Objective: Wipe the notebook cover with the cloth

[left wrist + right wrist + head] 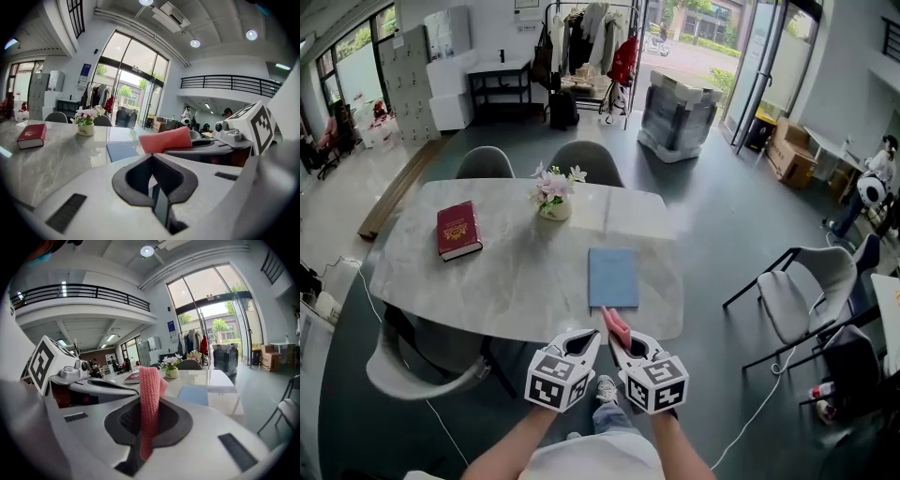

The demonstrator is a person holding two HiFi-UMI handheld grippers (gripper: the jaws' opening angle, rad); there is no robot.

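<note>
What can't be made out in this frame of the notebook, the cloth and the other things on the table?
Red book title: too small, head view.
Notebook right part: behind the cloth, left gripper view.
Cloth's lower end: buried in the right tongs, right gripper view.
Flower pot print: blurred, left gripper view.

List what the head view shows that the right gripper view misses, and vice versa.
Only the head view: the person's forearms and a shoe. Only the right gripper view: the balcony railing and the ceiling light. Both: the pink cloth in the right gripper, the blue notebook, red book and flower pot on the table.
</note>
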